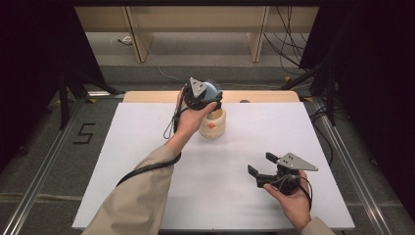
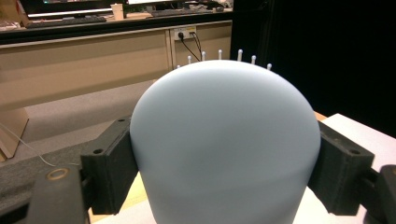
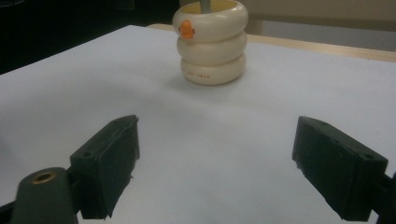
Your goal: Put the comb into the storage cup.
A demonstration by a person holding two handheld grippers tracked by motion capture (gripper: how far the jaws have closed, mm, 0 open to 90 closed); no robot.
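A light-blue brush [image 1: 212, 89] with white bristle tips has its rounded head [image 2: 224, 135] between the black jaws of my left gripper [image 1: 204, 97], whose pads press on both of its sides. The brush's thin handle reaches down into a cream ribbed holder [image 1: 214, 125] with a small orange mark, which stands at the back middle of the white board [image 1: 147, 147]. The holder [image 3: 212, 42] also stands far ahead in the right gripper view, with a grey stem rising from its mouth. My right gripper [image 1: 261, 163] rests low at the front right, open, with nothing between its fingers [image 3: 109, 158].
A wooden table edge [image 1: 264, 96] runs behind the white board. Metal rails and black stands flank the table on both sides. Cables [image 1: 286, 44] lie on the floor at the back right. A "5" mark [image 1: 84, 133] is on the floor at the left.
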